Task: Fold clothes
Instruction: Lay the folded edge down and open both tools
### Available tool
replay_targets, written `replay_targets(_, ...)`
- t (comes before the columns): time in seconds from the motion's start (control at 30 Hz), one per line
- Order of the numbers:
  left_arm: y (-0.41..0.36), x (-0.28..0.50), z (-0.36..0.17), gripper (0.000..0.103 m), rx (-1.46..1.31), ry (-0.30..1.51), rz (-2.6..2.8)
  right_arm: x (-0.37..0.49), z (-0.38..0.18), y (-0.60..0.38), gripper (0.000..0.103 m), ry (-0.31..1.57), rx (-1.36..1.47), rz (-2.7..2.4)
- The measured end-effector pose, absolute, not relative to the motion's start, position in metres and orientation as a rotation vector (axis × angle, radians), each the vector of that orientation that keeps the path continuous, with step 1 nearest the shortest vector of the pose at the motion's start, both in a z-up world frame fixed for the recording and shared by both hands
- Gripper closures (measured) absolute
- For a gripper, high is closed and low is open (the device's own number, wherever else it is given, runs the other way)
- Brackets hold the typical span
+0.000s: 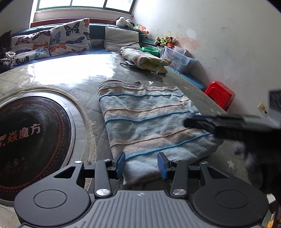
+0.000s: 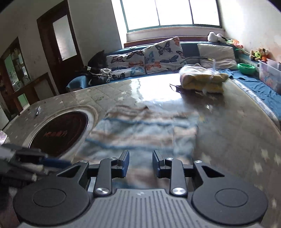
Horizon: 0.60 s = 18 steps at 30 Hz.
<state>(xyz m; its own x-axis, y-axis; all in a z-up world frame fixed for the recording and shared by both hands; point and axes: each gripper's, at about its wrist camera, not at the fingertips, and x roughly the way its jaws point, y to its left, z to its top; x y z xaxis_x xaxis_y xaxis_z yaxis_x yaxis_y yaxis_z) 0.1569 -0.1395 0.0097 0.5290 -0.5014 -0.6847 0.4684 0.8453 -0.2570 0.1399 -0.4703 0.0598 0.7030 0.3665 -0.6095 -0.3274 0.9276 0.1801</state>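
Your left gripper [image 1: 141, 164] sits low over the near edge of the sweater [image 1: 149, 122], its jaws partly open with the blue pads [image 1: 121, 162] standing either side of the near hem; the cloth lies between them, but the pads do not press on it. The sweater is folded into a rough rectangle and lies flat on the table [image 1: 61, 82], striped in pale blue, beige and bright blue lines, with its far edge toward the window [image 1: 84, 4] and its left side just beside the round black burner [image 1: 31, 140] set into the tabletop. Your right gripper [image 2: 140, 164] hangs over the near right part of the same sweater [image 2: 140, 133], jaws narrowly parted, and the view past them is blurred, so you cannot tell whether the pads touch the cloth; nothing is clamped between them. From the left wrist view you see that gripper [image 1: 198, 122] reaching in from the right, over the sweater's right edge. From the right wrist view the left gripper [image 2: 43, 161] shows at the lower left, beside the burner [image 2: 59, 133]. Farther back on the table [image 2: 237, 131] lies a folded yellow bundle [image 1: 147, 58], well apart from the sweater. Butterfly cushions [image 1: 52, 42] line the bench under the window, and a red stool [image 1: 220, 94] stands by the wall at the right.
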Motion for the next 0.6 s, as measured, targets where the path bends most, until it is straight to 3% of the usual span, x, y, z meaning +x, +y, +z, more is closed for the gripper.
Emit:
replay_targets(0.4, -0.133, 0.146, 0.003, 0.056, -0.017, 0.862, -0.516, 0.092, 0.051, -0.489, 0.068, 0.629, 0.125, 0.306)
replay_targets(0.6, -0.128, 0.134, 0.004, 0.040, -0.023, 0.868, -0.485, 0.076, 0.053, -0.476, 0.043, 0.571, 0.095, 0.288)
